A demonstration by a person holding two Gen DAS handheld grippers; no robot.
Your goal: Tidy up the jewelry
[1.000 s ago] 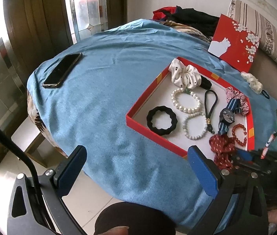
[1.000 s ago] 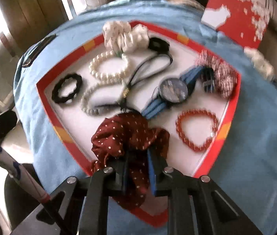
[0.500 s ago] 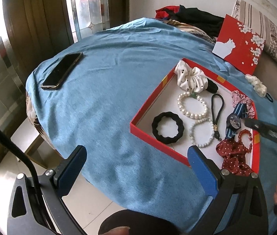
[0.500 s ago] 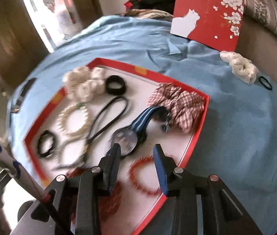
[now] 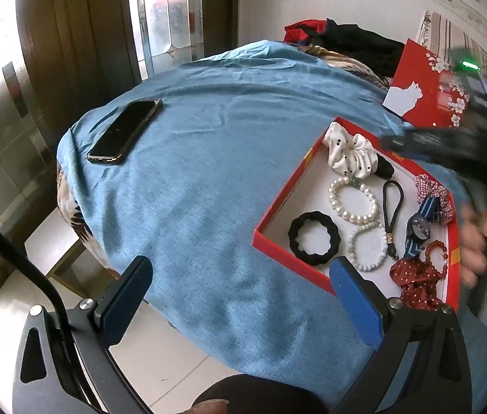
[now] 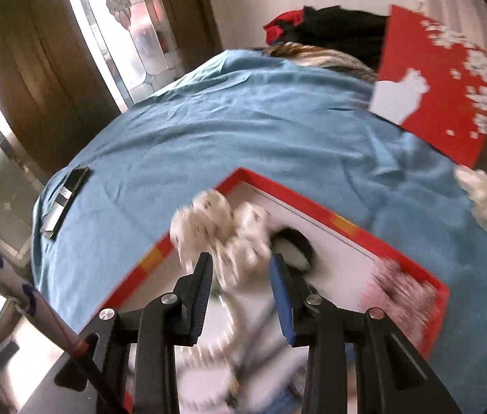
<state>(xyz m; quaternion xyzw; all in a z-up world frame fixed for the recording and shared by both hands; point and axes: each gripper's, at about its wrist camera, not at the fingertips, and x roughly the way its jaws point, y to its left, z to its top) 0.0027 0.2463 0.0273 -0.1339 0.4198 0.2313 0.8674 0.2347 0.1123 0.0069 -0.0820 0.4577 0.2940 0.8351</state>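
No readable writing anywhere here. The red card (image 5: 426, 93) at two o'clock carries only a white cat shape and white blossoms, no words. The watch (image 5: 419, 228) face in the red tray (image 5: 284, 200) is too small to read. The phone (image 5: 124, 131) screen at ten o'clock is dark. The right wrist view is blurred.

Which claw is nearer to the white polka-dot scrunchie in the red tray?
Right. The right claw hangs open over the white polka-dot scrunchie. The left claw sits open back at the table's near edge, short of the red tray.
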